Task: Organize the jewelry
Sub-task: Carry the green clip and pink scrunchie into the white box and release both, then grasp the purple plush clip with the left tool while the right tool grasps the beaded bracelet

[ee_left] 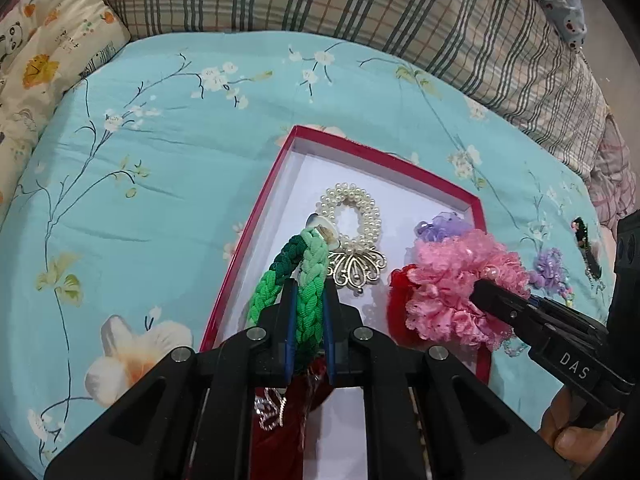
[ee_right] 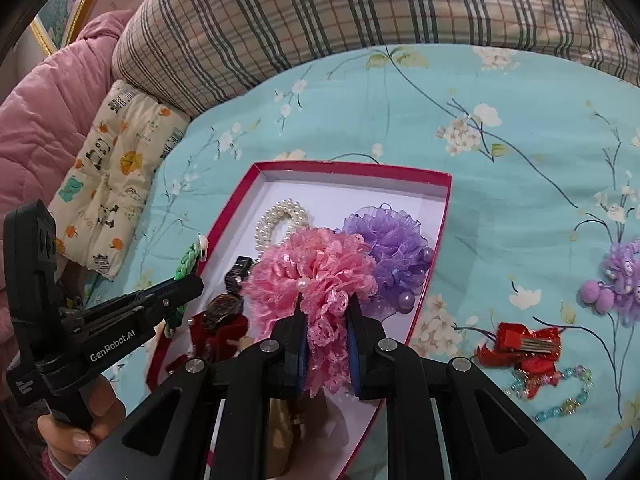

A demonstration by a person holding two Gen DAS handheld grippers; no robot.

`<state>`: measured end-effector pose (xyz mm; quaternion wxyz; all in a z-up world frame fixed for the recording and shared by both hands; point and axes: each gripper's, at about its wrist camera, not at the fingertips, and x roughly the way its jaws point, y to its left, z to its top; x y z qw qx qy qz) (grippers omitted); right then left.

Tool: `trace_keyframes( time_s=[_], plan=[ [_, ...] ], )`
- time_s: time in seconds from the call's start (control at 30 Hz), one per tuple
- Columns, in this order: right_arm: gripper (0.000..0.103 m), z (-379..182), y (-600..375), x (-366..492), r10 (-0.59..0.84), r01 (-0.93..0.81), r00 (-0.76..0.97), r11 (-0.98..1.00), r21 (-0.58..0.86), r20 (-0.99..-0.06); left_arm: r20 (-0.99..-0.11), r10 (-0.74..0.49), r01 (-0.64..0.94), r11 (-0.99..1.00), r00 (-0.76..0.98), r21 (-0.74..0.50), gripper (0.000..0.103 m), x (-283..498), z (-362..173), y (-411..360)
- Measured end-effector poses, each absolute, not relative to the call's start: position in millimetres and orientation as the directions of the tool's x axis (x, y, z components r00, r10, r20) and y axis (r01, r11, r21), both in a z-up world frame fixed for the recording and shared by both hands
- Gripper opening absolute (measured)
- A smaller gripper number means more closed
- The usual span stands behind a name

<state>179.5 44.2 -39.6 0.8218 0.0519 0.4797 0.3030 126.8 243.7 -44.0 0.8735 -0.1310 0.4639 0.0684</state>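
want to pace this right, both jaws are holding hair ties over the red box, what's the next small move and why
Probably lower the right gripper a little and release the pink lace scrunchie. It hangs over the red box, beside the purple scrunchie already inside. The left gripper can follow with the green braided tie.

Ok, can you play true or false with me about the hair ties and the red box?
1. The left gripper is pinching a green braided hair tie. True.
2. The right gripper holds a purple scrunchie. False: it holds the pink lace scrunchie; the purple scrunchie lies in the box.
3. A pearl bracelet lies inside the red box. True.
4. The red box has its lid on. False: it is open.
5. The red hair clip lies inside the box. False: it is on the blue flowered sheet, outside it.
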Motion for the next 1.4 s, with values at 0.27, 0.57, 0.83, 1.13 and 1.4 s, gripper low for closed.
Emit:
trace_keyframes(
  time_s=[0.27,0.57,0.83,1.13,1.4],
  plan=[
    [0.02,-50,41,186,0.545,-0.44,0.336,0.812,0.384,-0.768,-0.849,-0.001,-0.258,0.952,0.529,-0.163,0.01,133,-60,247],
    [0.03,-48,34,184,0.551,-0.434,0.331,0.81,0.395,-0.766,-0.857,0.0,-0.275,0.947,0.516,-0.166,0.01,133,-67,249],
    [0.038,-45,30,180,0.552,-0.437,0.334,0.809,0.393,-0.764,-0.857,0.007,-0.278,0.947,0.516,-0.16,0.01,130,-65,245],
    [0.041,-38,21,174,0.561,-0.436,0.344,0.806,0.401,-0.753,-0.843,0.004,-0.274,0.946,0.537,-0.17,0.03,121,-52,242],
    [0.045,-28,1,164,0.57,-0.421,0.366,0.807,0.415,-0.736,-0.83,-0.001,-0.268,0.946,0.558,-0.181,0.036,112,-39,236]
  ],
)
